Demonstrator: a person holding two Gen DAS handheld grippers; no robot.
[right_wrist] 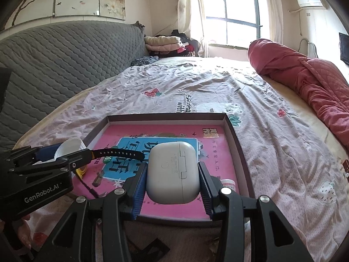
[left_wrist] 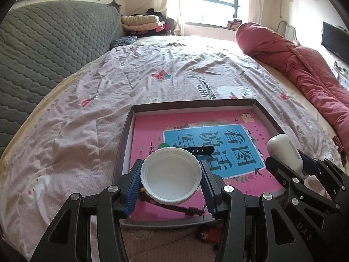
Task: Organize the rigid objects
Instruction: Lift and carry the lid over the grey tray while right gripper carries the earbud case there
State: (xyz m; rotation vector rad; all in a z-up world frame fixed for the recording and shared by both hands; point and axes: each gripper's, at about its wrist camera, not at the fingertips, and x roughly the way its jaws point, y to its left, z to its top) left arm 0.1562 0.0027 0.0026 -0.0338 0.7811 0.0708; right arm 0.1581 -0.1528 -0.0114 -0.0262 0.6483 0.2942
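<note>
My left gripper (left_wrist: 171, 179) is shut on a white ribbed jar lid (left_wrist: 171, 175), open side up, held over the near left part of a shallow brown box tray (left_wrist: 192, 106). My right gripper (right_wrist: 172, 174) is shut on a white earbuds case (right_wrist: 173, 172), held over the tray's near middle (right_wrist: 236, 139). The case also shows at the right of the left wrist view (left_wrist: 283, 150). A pink and blue book (left_wrist: 218, 135) lines the tray. A black watch strap (left_wrist: 199, 150) lies on the book behind the lid, also in the right wrist view (right_wrist: 122, 152).
The tray sits on a bed with a pink patterned sheet (left_wrist: 130, 83). A red quilt (left_wrist: 305, 69) lies along the right side, a grey padded headboard (left_wrist: 43, 50) on the left. A small pink-capped jar (right_wrist: 228, 183) and a yellow item (right_wrist: 80, 172) lie in the tray.
</note>
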